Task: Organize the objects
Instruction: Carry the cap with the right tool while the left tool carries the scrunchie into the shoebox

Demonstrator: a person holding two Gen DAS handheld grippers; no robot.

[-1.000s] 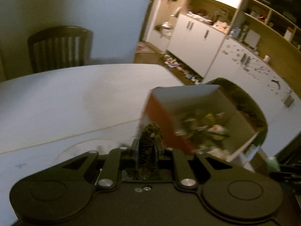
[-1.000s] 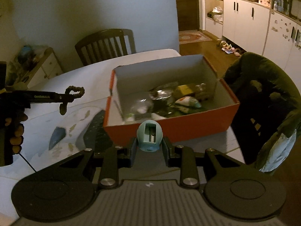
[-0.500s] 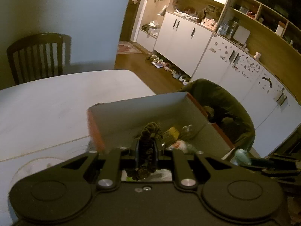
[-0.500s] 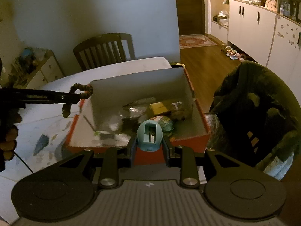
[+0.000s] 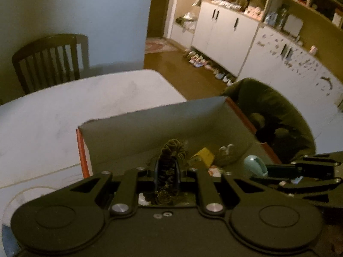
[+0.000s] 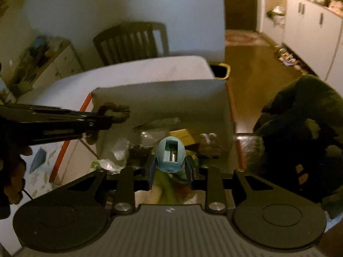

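White tabletop (image 5: 64, 115); orange cardboard box (image 5: 81, 150); left tongs (image 5: 167, 171) pinch fuzzy scrunchie (image 5: 171, 150).

both tools are matte black, each with two round discs joined by angled link bars on silver screws. the left gripper (image 5: 166, 172) has dark fingers; the right gripper (image 6: 170, 169) has blue-edged fingers and a ribbed grey body.

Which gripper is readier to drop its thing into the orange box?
Probably the right gripper. Its blue sharpener hangs over the middle of the orange box, above the items inside. The left gripper holds the scrunchie nearer the box's left wall.
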